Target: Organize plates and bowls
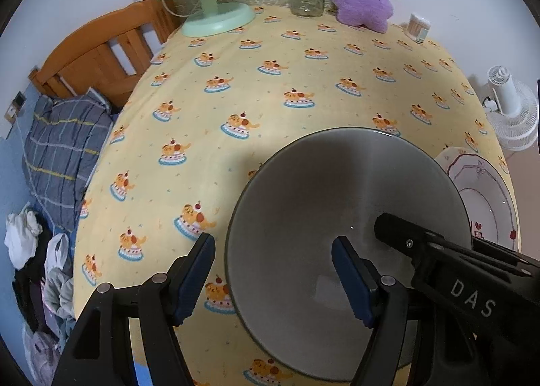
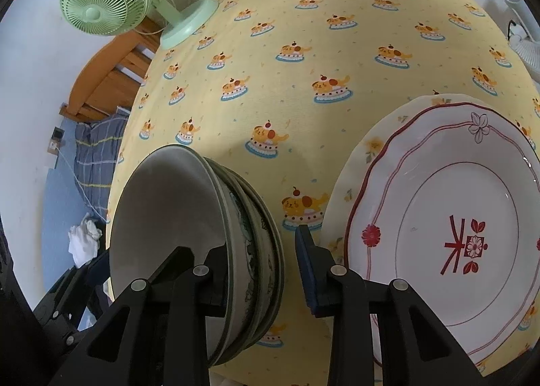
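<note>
Lettering "DAS" on right gripper (image 1: 381, 230) body. Left gripper (image 1: 273, 278) wide, straddling grey bowl (image 1: 337, 190) rim. Right gripper's narrowed jaws straddle bowl stack (image 2: 236, 234) wall, contact unclear. Plates (image 2: 455, 217) right, near table edge (image 2: 128, 149); open cloth beyond.

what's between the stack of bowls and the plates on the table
Only bare tablecloth with one printed cartoon cake, plus the right gripper's outer finger. The right wrist view shows it between bowls and plates.

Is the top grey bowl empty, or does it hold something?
Empty. In the left wrist view the grey bowl shows a bare, smooth inside; only tool parts overlap it. It sits nested on patterned bowls.
</note>
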### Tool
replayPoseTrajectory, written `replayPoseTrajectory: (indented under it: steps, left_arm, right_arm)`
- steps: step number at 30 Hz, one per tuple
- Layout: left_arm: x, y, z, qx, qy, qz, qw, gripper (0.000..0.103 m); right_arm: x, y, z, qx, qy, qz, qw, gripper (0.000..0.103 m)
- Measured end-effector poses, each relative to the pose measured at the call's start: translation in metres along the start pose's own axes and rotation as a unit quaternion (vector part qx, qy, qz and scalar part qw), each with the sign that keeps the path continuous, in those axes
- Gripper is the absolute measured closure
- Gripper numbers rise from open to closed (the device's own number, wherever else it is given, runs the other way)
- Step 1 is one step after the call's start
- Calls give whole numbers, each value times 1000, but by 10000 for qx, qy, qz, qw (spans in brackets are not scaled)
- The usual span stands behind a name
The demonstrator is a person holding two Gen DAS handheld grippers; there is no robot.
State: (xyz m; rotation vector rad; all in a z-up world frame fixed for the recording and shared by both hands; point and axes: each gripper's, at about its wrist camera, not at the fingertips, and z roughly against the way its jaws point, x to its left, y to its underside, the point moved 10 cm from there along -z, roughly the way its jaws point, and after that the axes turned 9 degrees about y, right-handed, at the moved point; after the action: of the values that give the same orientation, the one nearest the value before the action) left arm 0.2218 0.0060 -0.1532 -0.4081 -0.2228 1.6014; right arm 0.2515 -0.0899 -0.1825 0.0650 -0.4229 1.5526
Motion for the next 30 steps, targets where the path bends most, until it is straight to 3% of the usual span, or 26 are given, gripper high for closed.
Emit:
replayPoseTrajectory:
  steps: [10, 18, 26, 30]
  left_arm:
    - [3, -1, -18, 178, 827, -122, 9963, 31]
    - [4, 3, -25, 239, 1357, -98, 9904, 31]
    - [-2, 4, -28, 337, 1777, -147, 9834, 33]
    - [-9, 6, -29, 418, 2020, -99, 9784, 40]
  right_arm:
    - [2, 1, -2, 50, 266, -208, 9994, 69]
    - [7, 3, -3, -7, 756, -103, 9971, 68]
    - [4, 5, -1, -20, 714, -210, 9972, 67]
    - [5, 5, 0, -44, 697, -228, 9973, 67]
